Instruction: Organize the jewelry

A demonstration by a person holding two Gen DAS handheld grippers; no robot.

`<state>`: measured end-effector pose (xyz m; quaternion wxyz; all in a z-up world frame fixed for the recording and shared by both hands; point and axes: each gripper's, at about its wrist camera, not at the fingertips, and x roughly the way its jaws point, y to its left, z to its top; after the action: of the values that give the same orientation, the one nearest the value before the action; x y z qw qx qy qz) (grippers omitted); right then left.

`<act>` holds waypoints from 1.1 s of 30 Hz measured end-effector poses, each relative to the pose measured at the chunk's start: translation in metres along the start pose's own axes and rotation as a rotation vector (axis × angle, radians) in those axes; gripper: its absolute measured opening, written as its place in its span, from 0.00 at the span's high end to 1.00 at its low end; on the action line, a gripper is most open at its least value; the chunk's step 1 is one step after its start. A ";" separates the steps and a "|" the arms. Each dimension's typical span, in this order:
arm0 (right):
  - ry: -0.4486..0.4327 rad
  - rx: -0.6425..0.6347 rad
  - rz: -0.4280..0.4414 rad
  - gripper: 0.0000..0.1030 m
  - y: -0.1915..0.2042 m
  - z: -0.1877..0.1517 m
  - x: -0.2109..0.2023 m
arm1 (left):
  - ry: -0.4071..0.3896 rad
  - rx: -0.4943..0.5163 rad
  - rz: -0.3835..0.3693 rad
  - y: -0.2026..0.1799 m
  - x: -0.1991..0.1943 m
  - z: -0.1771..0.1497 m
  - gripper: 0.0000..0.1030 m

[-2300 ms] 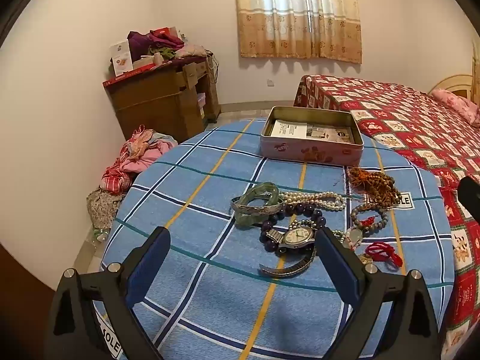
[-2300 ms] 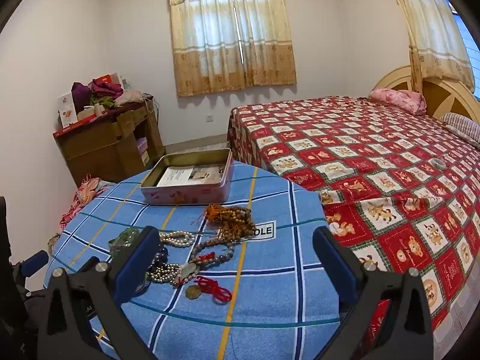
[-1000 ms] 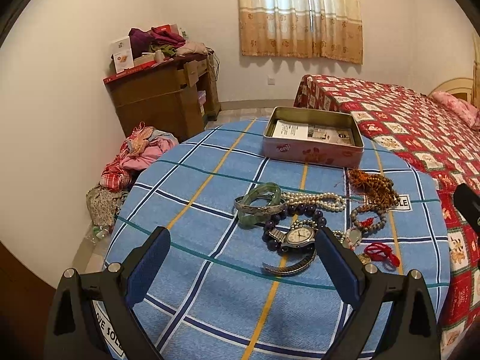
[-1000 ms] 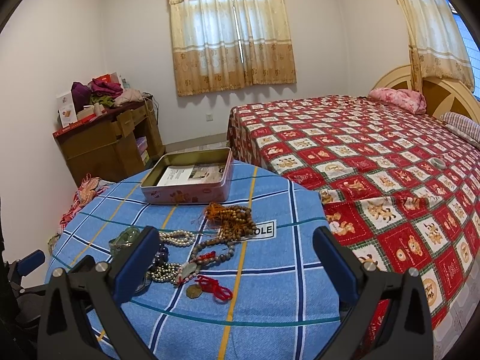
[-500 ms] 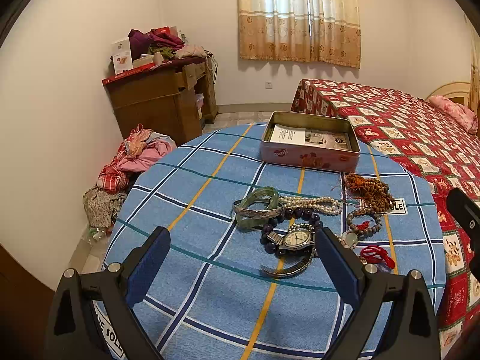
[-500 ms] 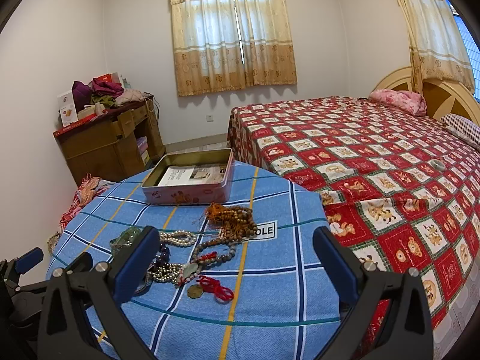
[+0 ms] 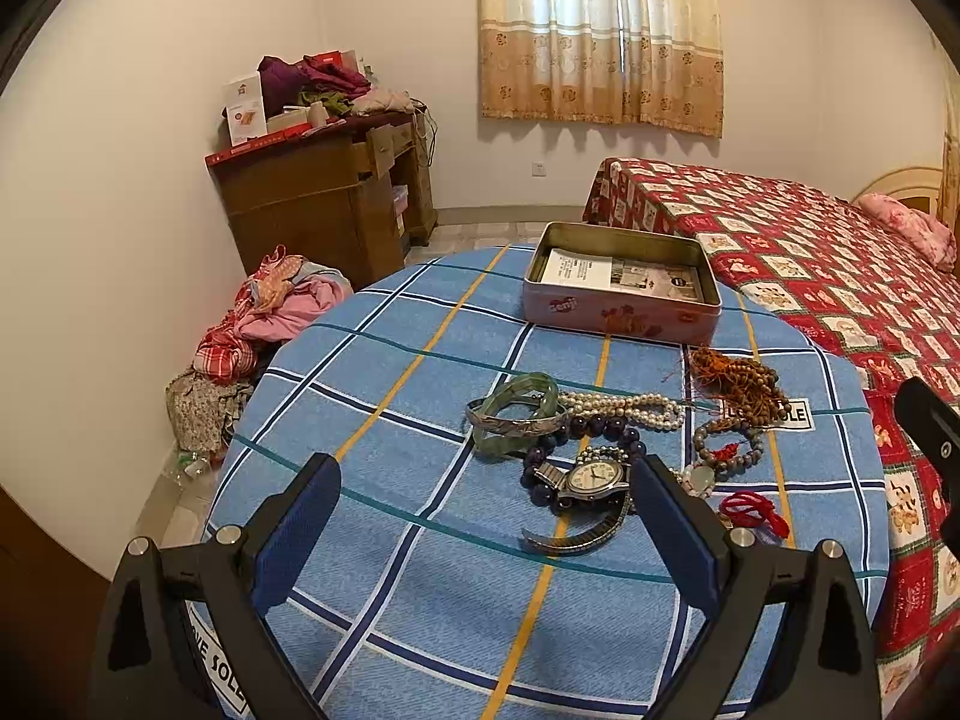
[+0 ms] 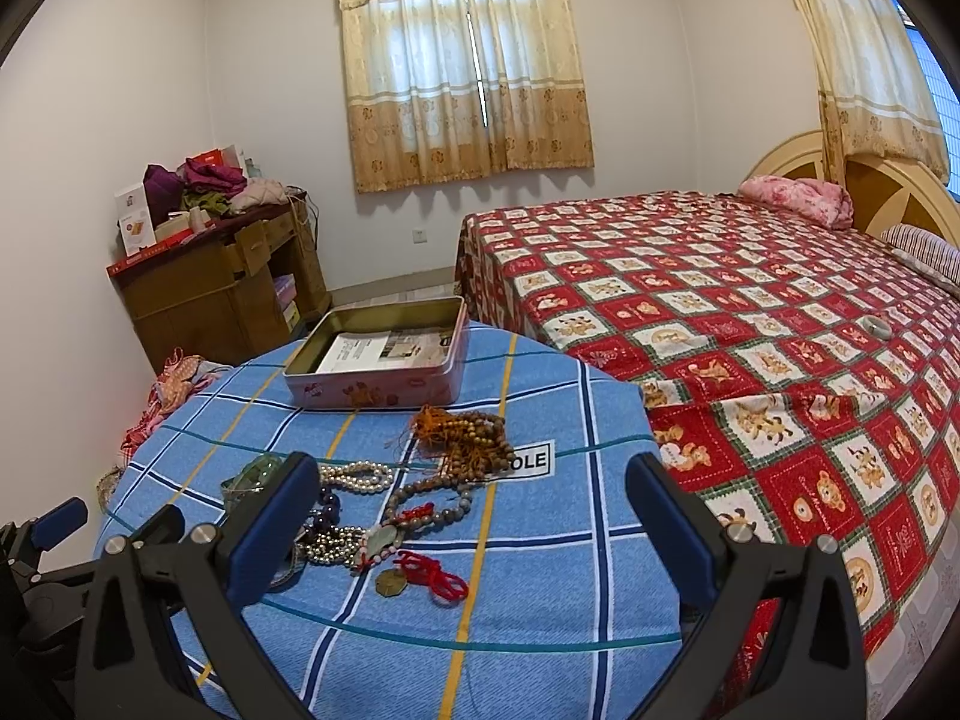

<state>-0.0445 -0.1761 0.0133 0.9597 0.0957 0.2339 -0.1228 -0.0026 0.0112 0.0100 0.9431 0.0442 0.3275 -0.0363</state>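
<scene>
Jewelry lies in a heap on the round blue checked table [image 7: 384, 480]: a wristwatch [image 7: 591, 477], a green bangle [image 7: 516, 405], a pearl necklace [image 7: 630, 403], dark purple beads [image 7: 600, 427], brown wooden beads [image 7: 741, 384] and a red cord [image 7: 750, 510]. An open pink tin [image 7: 621, 294], lined with paper, stands at the table's far side. My left gripper [image 7: 486, 531] is open and empty, above the near table, just short of the watch. My right gripper [image 8: 471, 531] is open and empty over the red cord [image 8: 435, 573] and the bead bracelet [image 8: 429, 507]; the tin [image 8: 384, 360] is beyond.
A bed with a red patterned cover [image 8: 750, 312] stands close to the table's right side. A wooden dresser [image 7: 324, 204] piled with clothes stands at the back left wall. A heap of clothes [image 7: 270, 318] lies on the floor left of the table.
Both grippers stay open. The left view has drifted slightly, and the jewelry and tin sit a little to the left and lower in it. The right view is almost unchanged.
</scene>
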 end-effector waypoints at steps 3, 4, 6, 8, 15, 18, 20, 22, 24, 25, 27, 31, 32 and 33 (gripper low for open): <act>-0.001 -0.002 0.000 0.00 0.001 0.001 0.000 | 0.000 -0.001 0.000 0.000 0.000 0.000 0.06; -0.001 -0.001 0.002 0.00 0.000 0.001 0.000 | 0.000 -0.001 0.001 0.000 0.000 0.000 0.06; 0.001 -0.001 0.004 0.00 0.001 0.001 0.001 | 0.001 0.000 0.001 0.000 0.000 0.000 0.06; 0.003 0.000 0.006 0.00 0.001 0.001 0.002 | 0.001 -0.001 0.000 0.000 0.000 0.000 0.06; 0.007 -0.001 0.026 0.00 0.004 0.003 0.005 | 0.015 -0.007 -0.002 0.001 0.002 -0.001 0.06; 0.012 -0.002 0.034 0.00 0.005 0.002 0.007 | 0.023 -0.004 -0.003 0.000 0.005 -0.001 0.06; 0.015 -0.003 0.037 0.00 0.005 0.002 0.008 | 0.027 -0.003 -0.005 0.000 0.007 0.000 0.06; 0.019 -0.005 0.038 0.00 0.005 0.001 0.010 | 0.033 0.000 -0.007 0.000 0.009 -0.001 0.06; 0.036 0.001 0.051 0.00 0.004 0.000 0.015 | 0.045 0.002 -0.011 0.000 0.013 -0.002 0.06; 0.049 0.005 0.055 0.00 0.003 -0.002 0.019 | 0.054 0.002 -0.014 0.000 0.016 -0.003 0.06; 0.092 0.014 0.059 0.01 -0.001 -0.006 0.029 | 0.067 0.001 -0.026 0.004 0.022 -0.005 0.06; 0.173 0.016 0.083 0.17 -0.014 -0.013 0.049 | 0.101 -0.011 -0.039 0.015 0.036 -0.011 0.06; 0.188 0.016 0.088 0.17 -0.017 -0.012 0.054 | 0.106 -0.014 -0.041 0.019 0.039 -0.013 0.06; 0.217 0.017 0.109 0.17 -0.023 -0.009 0.065 | 0.113 -0.019 -0.040 0.023 0.042 -0.014 0.06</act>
<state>0.0009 -0.2085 -0.0277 0.9331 0.1289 0.3300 -0.0613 0.0242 0.0340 -0.0253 0.9227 0.0307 0.3812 -0.0497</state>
